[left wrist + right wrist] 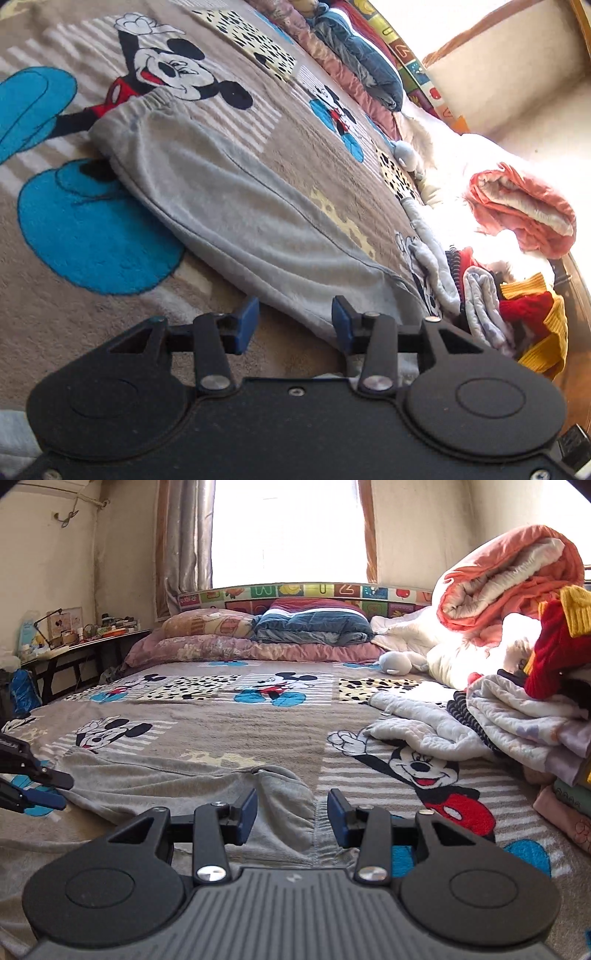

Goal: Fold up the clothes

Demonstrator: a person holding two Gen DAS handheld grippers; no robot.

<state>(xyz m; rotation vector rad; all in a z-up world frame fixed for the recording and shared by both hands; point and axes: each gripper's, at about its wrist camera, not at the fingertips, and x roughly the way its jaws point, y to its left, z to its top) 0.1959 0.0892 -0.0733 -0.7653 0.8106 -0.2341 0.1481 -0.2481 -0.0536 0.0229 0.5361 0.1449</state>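
The colourful panel (306,590) along the head of the bed, below the window, carries picture tiles with single large characters: one reads "W", another "Z" or "2"; which of the two cannot be told. The left wrist view shows the same panel (402,48) with a "Z"-like character. The other tile markings are too small to read.

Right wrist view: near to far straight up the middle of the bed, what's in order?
right gripper → grey sweatpants → Mickey print on the blanket → folded blue quilt → alphabet headboard panel → window.
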